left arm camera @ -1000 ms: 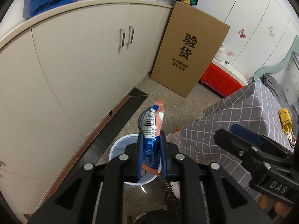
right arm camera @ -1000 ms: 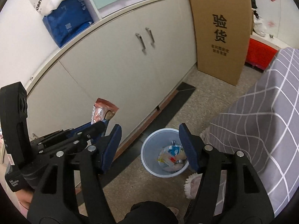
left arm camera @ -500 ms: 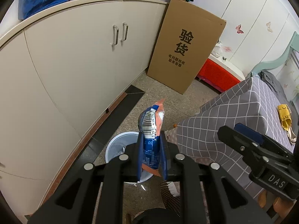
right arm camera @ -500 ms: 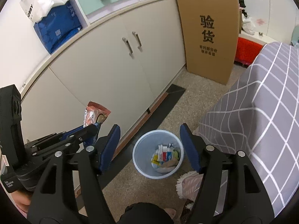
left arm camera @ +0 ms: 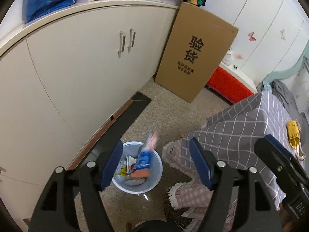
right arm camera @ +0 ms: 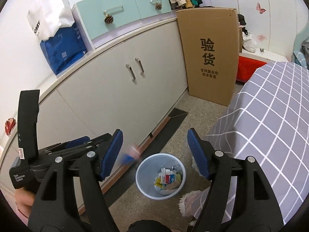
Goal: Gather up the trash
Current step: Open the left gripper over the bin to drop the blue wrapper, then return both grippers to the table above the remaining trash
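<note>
A pale blue trash bin (left arm camera: 154,185) stands on the floor beside the cabinets, with several wrappers inside; it also shows in the right wrist view (right arm camera: 142,181). My left gripper (left arm camera: 156,164) is open above the bin. A blue and orange snack wrapper (left arm camera: 145,157) is blurred in mid-air between its jaws, over the bin mouth; it shows as a blur in the right wrist view (right arm camera: 129,155). My right gripper (right arm camera: 154,153) is open and empty, above and behind the bin. The left gripper (right arm camera: 81,145) lies at its left.
Cream cabinets (left arm camera: 77,73) run along the left. A tall cardboard box (left arm camera: 195,61) leans at their far end beside a red box (left arm camera: 227,87). A bed with a grey checked cover (left arm camera: 251,127) fills the right, with a yellow item (left arm camera: 293,133) on it.
My left gripper has opened and let go of the snack wrapper, which now falls toward the bin. The bin has come closer under the left gripper. The right gripper stays open.
</note>
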Demonstrator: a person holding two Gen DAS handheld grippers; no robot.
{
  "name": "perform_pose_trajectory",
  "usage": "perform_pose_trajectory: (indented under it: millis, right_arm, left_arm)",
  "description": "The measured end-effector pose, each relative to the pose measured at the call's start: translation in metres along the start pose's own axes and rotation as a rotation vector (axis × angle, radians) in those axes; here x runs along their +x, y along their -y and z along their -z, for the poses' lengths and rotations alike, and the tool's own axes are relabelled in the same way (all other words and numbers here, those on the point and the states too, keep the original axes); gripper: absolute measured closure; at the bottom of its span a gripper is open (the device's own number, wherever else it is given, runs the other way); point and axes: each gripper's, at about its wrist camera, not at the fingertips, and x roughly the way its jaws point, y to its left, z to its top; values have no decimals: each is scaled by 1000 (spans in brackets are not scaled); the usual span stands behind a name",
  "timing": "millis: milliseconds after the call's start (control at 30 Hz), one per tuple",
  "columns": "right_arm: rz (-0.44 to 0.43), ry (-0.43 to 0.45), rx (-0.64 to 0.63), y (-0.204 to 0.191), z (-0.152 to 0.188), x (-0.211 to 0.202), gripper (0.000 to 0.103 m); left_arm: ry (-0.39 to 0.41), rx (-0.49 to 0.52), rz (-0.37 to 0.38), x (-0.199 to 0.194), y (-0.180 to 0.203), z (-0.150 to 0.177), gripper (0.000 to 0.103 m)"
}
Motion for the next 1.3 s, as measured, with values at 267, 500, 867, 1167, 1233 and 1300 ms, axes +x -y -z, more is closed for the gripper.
perform_pose_trajectory:
  millis: [267, 500, 867, 1167, 1233, 1300]
  right_arm:
    - [22, 42, 23, 9, -3, -23, 34]
    - [52, 101, 93, 42, -4, -61, 32]
    - [232, 214, 270, 156, 13, -145, 29]
    - [388, 265, 490, 266, 50, -207, 24]
    - [413, 266, 518, 285, 55, -215, 24]
    - [439, 266, 523, 298, 58, -222, 24]
  left_arm:
    - [42, 18, 41, -27, 20, 6, 33]
    - [98, 119, 53, -54, 65, 10, 32]
    - [102, 359, 170, -59, 205, 31, 32]
    - [89, 549, 251, -35, 324, 57, 31]
    - [95, 594, 248, -28, 347, 61, 31]
    - [94, 634, 249, -18, 366, 63, 31]
